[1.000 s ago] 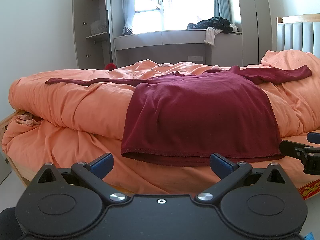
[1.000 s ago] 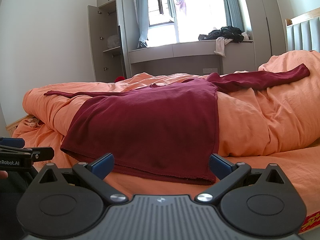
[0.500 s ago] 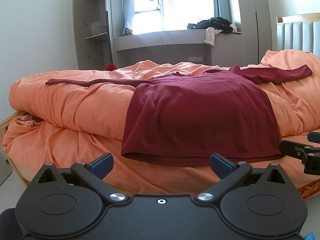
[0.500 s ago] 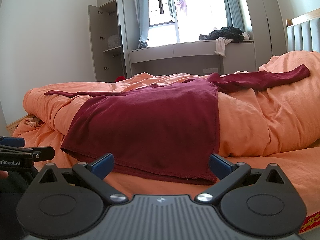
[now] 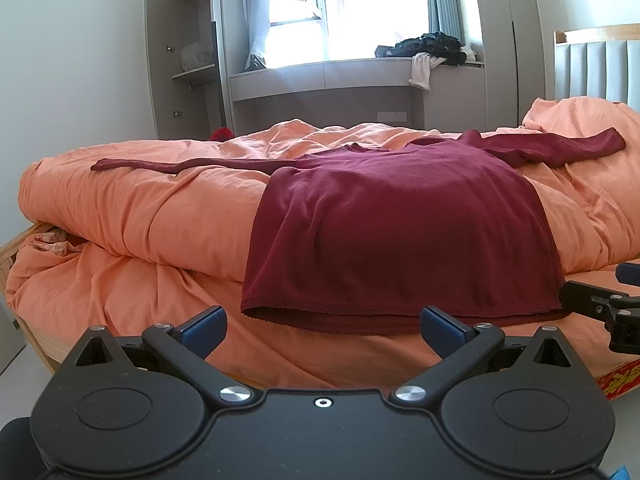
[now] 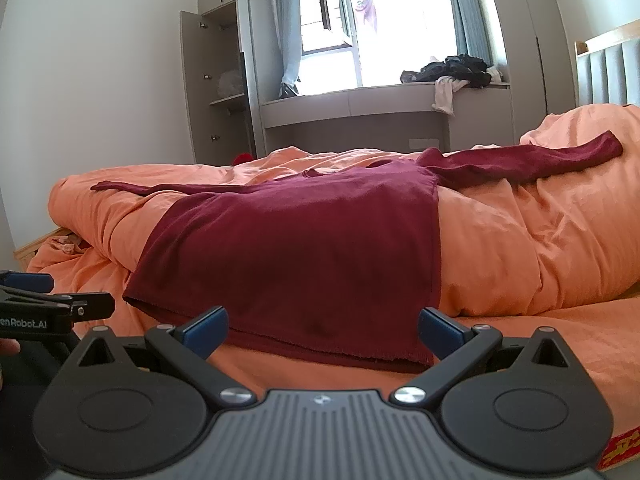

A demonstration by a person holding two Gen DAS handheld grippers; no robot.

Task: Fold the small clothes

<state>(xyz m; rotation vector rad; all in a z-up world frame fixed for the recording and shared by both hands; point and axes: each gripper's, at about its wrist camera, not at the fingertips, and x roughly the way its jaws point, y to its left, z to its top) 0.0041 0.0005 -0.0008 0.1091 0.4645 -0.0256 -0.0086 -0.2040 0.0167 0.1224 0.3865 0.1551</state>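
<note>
The shirt (image 5: 400, 232) lay flat and unfolded on the duvet (image 5: 168, 208), both sleeves spread out, while the left gripper (image 5: 322, 326) and right gripper (image 6: 322, 326) hung wide and empty just short of its hem, so 0 folds looked done.

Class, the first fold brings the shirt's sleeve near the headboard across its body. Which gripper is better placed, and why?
Probably right. The right gripper faces the maroon shirt edge below that sleeve; the left gripper sits further left.

Both wrist views face the maroon shirt (image 5: 400, 232) low, side by side.
</note>
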